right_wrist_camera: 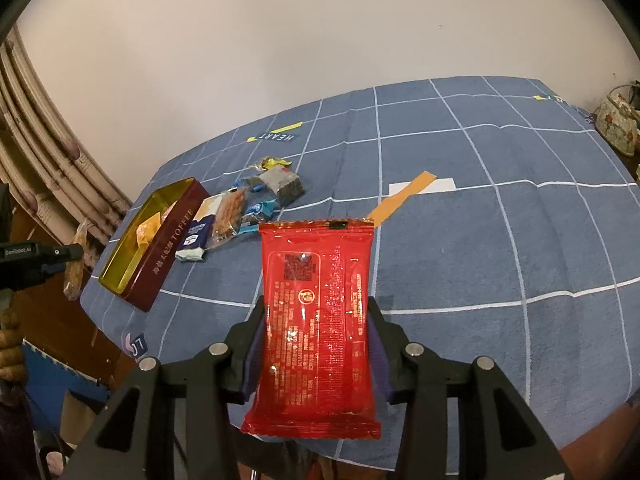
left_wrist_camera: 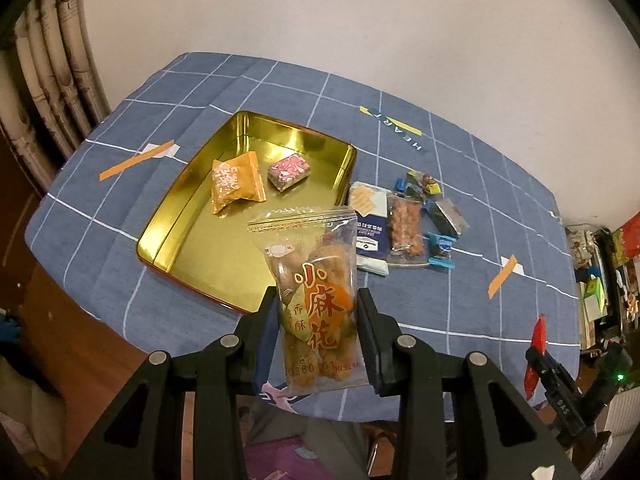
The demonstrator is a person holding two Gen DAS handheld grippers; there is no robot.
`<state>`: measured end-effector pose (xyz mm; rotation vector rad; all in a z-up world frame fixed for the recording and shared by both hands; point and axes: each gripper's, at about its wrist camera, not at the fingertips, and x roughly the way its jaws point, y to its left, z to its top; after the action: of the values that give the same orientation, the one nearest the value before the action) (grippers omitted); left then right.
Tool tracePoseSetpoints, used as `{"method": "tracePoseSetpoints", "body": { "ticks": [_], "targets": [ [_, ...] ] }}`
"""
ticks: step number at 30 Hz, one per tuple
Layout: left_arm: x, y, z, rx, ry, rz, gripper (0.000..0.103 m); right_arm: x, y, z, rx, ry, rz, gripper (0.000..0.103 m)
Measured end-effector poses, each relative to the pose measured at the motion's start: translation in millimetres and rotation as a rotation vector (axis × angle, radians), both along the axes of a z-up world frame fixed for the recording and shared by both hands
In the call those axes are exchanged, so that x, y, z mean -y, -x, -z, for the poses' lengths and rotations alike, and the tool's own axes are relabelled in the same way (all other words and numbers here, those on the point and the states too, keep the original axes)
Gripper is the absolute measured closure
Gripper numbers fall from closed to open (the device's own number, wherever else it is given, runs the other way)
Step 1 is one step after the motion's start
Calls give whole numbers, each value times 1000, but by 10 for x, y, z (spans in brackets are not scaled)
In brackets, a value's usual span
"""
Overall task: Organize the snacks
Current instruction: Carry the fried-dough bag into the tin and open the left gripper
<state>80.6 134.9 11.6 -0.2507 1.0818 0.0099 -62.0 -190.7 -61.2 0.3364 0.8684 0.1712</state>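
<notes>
My left gripper (left_wrist_camera: 318, 300) is shut on a clear bag of fried dough twists (left_wrist_camera: 316, 280) and holds it above the near edge of the gold tin (left_wrist_camera: 168, 216). The tin holds an orange packet (left_wrist_camera: 236, 186) and a pink packet (left_wrist_camera: 289, 170). My right gripper (right_wrist_camera: 316, 308) is shut on a red snack packet (right_wrist_camera: 316, 320), above the tablecloth to the right of the tin (right_wrist_camera: 160, 252). A pile of loose snacks (left_wrist_camera: 404, 220) lies right of the tin; it also shows in the right wrist view (right_wrist_camera: 240, 212).
The table carries a blue checked cloth (right_wrist_camera: 480, 220) with orange tape strips (right_wrist_camera: 404, 198) and a "HEART" label (left_wrist_camera: 400, 130). A curtain (left_wrist_camera: 52, 72) hangs at the left. Cluttered shelves (left_wrist_camera: 604, 272) stand to the right of the table.
</notes>
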Motion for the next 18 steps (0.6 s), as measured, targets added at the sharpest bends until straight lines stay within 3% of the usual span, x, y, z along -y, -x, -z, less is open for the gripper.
{"method": "tracePoseSetpoints", "body": {
  "ticks": [18],
  "targets": [
    [-87, -237, 60, 25, -144, 3, 70, -24, 10, 29, 5, 10, -9, 58]
  ]
}}
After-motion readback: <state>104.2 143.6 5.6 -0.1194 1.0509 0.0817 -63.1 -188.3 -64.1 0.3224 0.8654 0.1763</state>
